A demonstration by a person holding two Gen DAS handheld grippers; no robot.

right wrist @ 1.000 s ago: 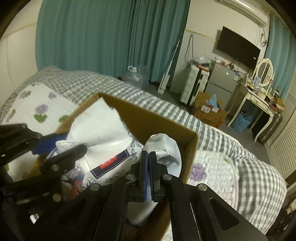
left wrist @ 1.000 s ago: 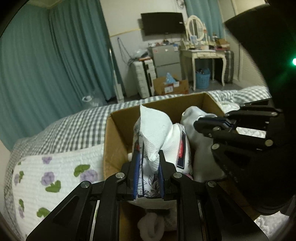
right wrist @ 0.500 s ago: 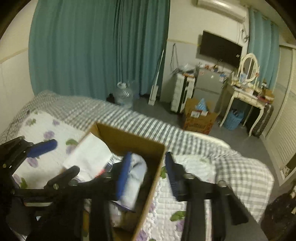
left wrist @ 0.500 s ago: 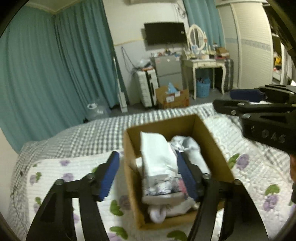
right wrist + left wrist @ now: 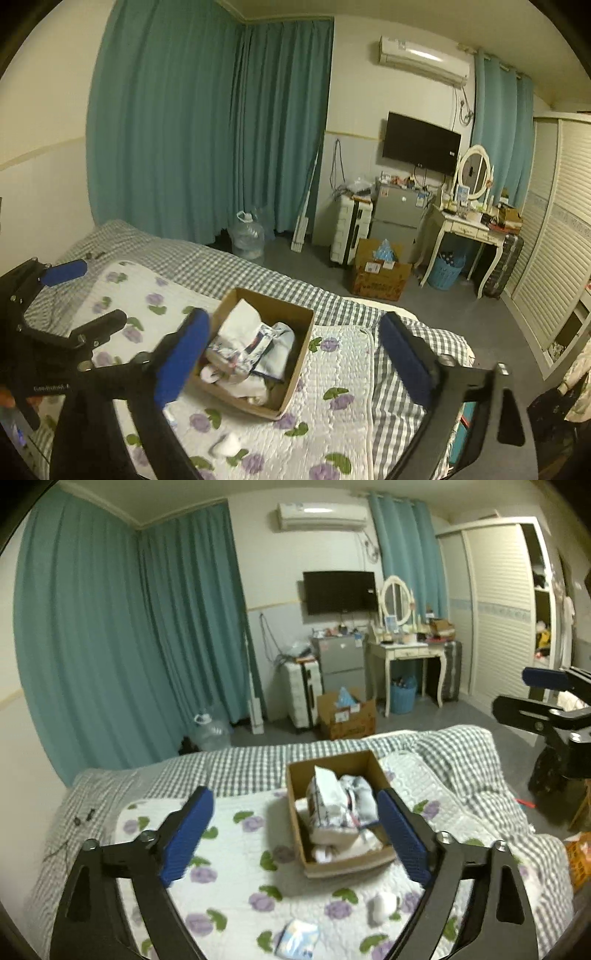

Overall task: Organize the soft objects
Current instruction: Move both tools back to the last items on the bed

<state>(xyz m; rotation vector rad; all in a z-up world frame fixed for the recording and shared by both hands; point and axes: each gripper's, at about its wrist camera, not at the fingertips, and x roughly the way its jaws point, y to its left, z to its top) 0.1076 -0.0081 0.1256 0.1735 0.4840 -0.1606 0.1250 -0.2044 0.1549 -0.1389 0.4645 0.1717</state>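
A brown cardboard box (image 5: 295, 775) sits on the flowered quilt and also shows in the right wrist view (image 5: 299, 354). It holds a white tissue pack (image 5: 327, 797), white cloths and socks (image 5: 255, 343). My left gripper (image 5: 295, 830) is open and empty, held well above and in front of the box. My right gripper (image 5: 295, 354) is open and empty, also high above the box. A small white rolled sock (image 5: 384, 904) and a pale blue packet (image 5: 297, 939) lie loose on the quilt in front of the box. The sock also shows in the right wrist view (image 5: 227, 445).
The bed has a grey checked blanket (image 5: 240, 764) under the flowered quilt (image 5: 229, 867). Beyond the bed are teal curtains (image 5: 207, 129), a water jug (image 5: 249, 236), a suitcase (image 5: 303, 694), a floor box (image 5: 380, 273), a dressing table (image 5: 406, 653) and a wardrobe (image 5: 506, 609).
Both grippers let go of the soft items in the box, opened wide, and pulled back and up away from it. The tissue pack and white cloth stay in the box.
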